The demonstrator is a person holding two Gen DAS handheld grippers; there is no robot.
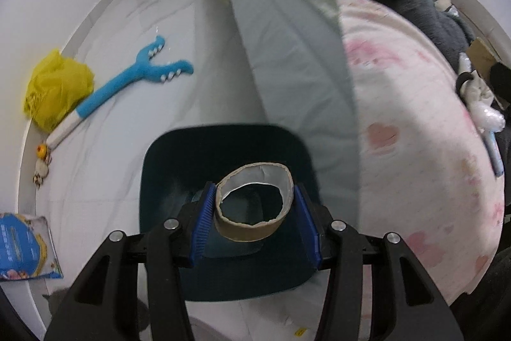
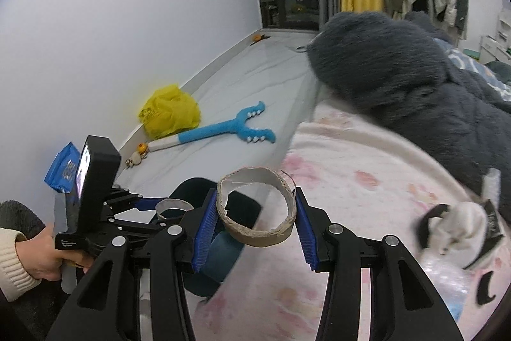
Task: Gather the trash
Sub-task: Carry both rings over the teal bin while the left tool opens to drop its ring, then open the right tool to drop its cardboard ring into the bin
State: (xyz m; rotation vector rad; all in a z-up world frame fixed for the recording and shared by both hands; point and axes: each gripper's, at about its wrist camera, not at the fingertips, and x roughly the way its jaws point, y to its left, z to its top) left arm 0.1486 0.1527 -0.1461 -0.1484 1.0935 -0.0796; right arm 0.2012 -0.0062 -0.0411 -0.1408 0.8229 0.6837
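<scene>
My left gripper (image 1: pixel 254 206) is shut on a cardboard tape ring (image 1: pixel 246 230) and holds it over the open mouth of a dark teal bin (image 1: pixel 166 155) standing on the floor beside the bed. My right gripper (image 2: pixel 255 210) is shut on a second cardboard ring (image 2: pixel 255 237), held at the bed's edge above the pink blanket (image 2: pixel 351 197). In the right wrist view, the left gripper (image 2: pixel 159 206) shows at the lower left with its ring (image 2: pixel 172 205) over the bin (image 2: pixel 223 248).
A yellow plastic bag (image 1: pixel 57 85), a blue plush stick toy (image 1: pixel 127 79) and a blue packet (image 1: pixel 22 248) lie on the white floor by the wall. A grey pillow (image 1: pixel 287 53), dark fuzzy blanket (image 2: pixel 399 59) and white-and-black items (image 2: pixel 456 229) lie on the bed.
</scene>
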